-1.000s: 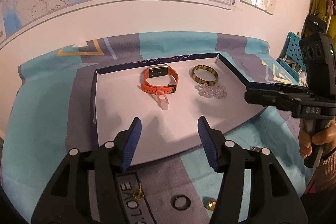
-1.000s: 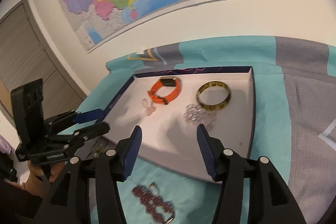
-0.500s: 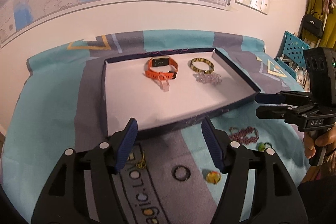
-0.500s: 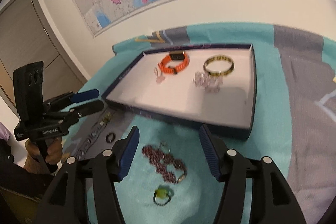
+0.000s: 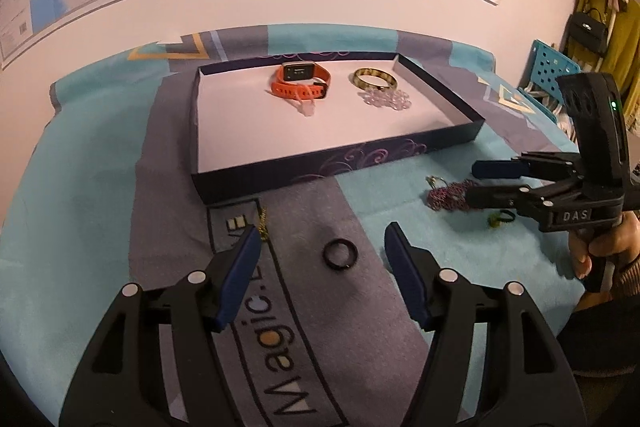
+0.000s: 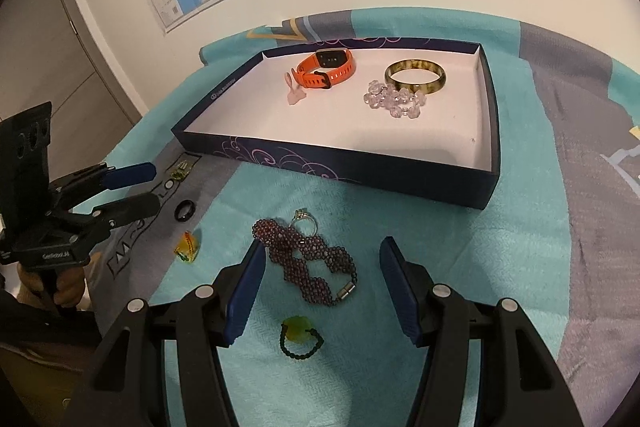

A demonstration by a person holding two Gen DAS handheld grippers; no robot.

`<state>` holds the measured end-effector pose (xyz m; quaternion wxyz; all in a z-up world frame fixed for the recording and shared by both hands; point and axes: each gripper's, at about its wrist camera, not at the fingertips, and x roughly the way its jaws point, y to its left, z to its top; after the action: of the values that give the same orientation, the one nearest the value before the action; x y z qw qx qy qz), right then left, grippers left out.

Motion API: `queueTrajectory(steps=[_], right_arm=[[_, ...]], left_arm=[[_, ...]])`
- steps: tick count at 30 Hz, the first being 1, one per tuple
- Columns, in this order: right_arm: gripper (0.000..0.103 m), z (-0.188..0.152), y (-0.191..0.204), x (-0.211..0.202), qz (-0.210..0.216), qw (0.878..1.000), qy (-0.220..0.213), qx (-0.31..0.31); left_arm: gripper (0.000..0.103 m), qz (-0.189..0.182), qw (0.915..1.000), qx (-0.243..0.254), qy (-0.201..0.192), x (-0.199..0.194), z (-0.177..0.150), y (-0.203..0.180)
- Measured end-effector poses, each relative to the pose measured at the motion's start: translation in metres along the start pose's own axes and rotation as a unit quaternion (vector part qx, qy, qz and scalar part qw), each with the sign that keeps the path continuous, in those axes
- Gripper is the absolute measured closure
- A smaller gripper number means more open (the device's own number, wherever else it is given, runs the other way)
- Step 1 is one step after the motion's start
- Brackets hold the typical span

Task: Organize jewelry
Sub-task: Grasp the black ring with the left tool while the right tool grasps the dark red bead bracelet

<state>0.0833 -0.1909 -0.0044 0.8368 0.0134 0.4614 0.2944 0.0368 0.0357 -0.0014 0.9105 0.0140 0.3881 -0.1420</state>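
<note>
A dark blue tray [image 5: 332, 167] [image 6: 320, 163] with a white floor holds an orange watch [image 5: 300, 81] [image 6: 326, 69], an amber bangle [image 5: 375, 79] [image 6: 415, 77], a clear bead bracelet [image 5: 386, 101] [image 6: 394, 101] and a pale pink piece [image 6: 295, 95]. My left gripper [image 5: 322, 231] [image 6: 156, 187] stands open just above a black ring [image 5: 340, 255] [image 6: 185, 211] on the cloth. Over a maroon beaded bracelet [image 6: 308, 263] [image 5: 448, 197], my right gripper [image 6: 322, 243] [image 5: 472, 181] hangs open. Neither holds anything.
Loose on the teal and grey cloth lie a silver ring [image 6: 304, 221], a green bead ring [image 6: 300, 337], a yellow stone ring [image 6: 187, 247] and a small gold chain piece [image 5: 262, 223]. A wall with a map stands behind; a blue chair [image 5: 554, 65] is at the right.
Both grippers drew back from over the tray and sank toward the near cloth. The black ring and the maroon bracelet now lie under the open jaws.
</note>
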Motion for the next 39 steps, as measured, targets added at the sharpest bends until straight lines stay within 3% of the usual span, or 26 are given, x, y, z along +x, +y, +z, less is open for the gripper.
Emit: queueTrajectory(steps=[10, 17, 23, 28, 31, 39], right_arm=[[0.044, 0.0, 0.013, 0.006, -0.016, 1.0, 0.003, -0.027], [0.045, 0.0, 0.026, 0.013, -0.043, 0.997, 0.014, -0.065], [0.062, -0.002, 0.032, 0.014, -0.068, 0.994, 0.017, -0.089], [0.085, -0.002, 0.031, 0.013, -0.063, 0.994, 0.016, -0.091], [0.088, -0.001, 0.03, 0.013, -0.059, 0.995, 0.015, -0.085], [0.091, 0.001, 0.022, 0.008, -0.023, 0.998, 0.005, -0.054]], left_arm=[[0.059, -0.024, 0.9992, -0.003, 0.033, 0.017, -0.002, -0.005], [0.061, -0.029, 0.9983, -0.009, 0.049, 0.026, -0.005, -0.005], [0.063, -0.021, 0.9984, -0.004, 0.052, 0.028, -0.004, -0.007], [0.073, -0.007, 0.9986, 0.006, 0.052, 0.028, -0.004, -0.008], [0.08, 0.0, 0.9986, 0.011, 0.052, 0.028, -0.005, -0.008], [0.081, 0.007, 0.9985, 0.014, 0.052, 0.027, -0.005, -0.008]])
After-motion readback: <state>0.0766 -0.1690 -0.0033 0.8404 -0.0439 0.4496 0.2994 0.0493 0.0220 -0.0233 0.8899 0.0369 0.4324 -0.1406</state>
